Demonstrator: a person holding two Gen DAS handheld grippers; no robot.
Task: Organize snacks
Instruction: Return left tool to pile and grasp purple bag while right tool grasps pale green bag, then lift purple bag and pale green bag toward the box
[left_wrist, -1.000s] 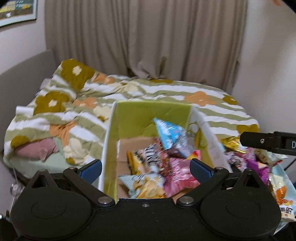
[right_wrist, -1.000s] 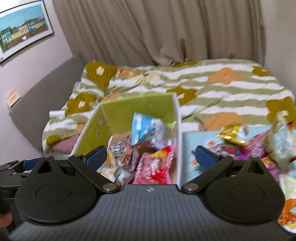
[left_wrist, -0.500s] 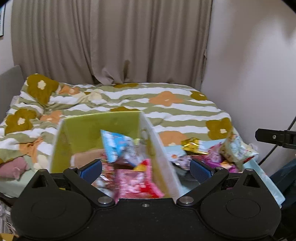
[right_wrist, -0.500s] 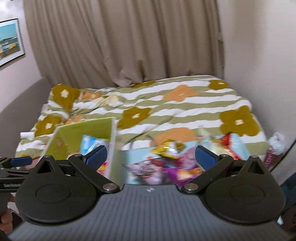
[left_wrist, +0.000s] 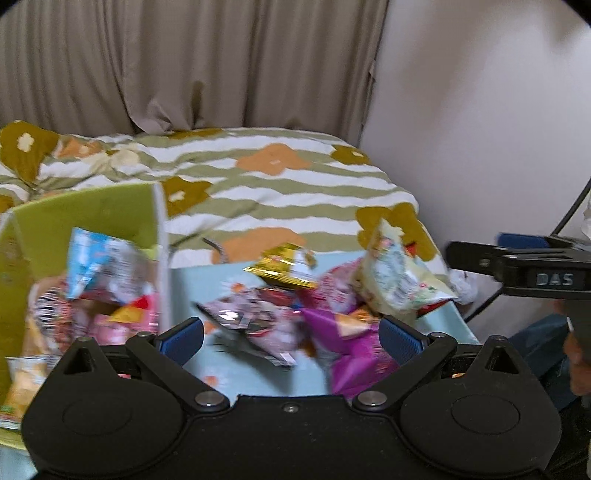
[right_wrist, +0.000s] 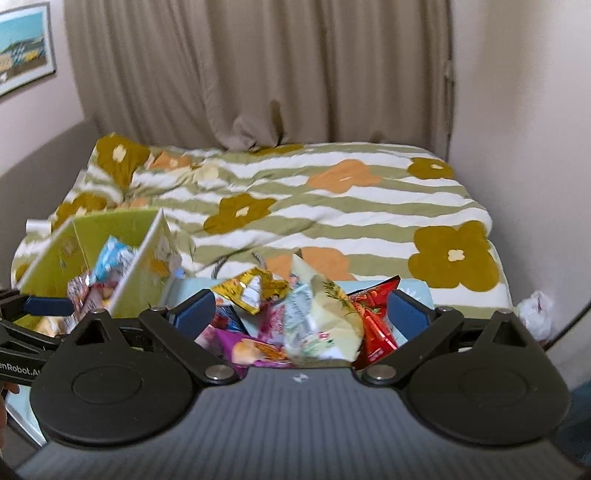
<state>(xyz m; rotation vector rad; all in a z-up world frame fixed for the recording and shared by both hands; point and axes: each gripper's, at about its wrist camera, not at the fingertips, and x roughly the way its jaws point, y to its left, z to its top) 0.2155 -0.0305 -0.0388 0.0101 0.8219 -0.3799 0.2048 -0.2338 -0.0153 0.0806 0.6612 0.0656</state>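
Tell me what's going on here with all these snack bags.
A person holding two grippers is sorting snacks. Some bags already sit in the green box; a loose pile remains beside it on a light blue surface at the foot of the bed. The left gripper and right gripper are both open, empty, and pointed at the pile.

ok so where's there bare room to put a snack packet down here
Bare pale blue tray surface lies between the green cardboard box wall and the loose pile, just ahead of the left tongs. The pile around the purple packet and pale yellow bag is crowded; the box looks nearly full.
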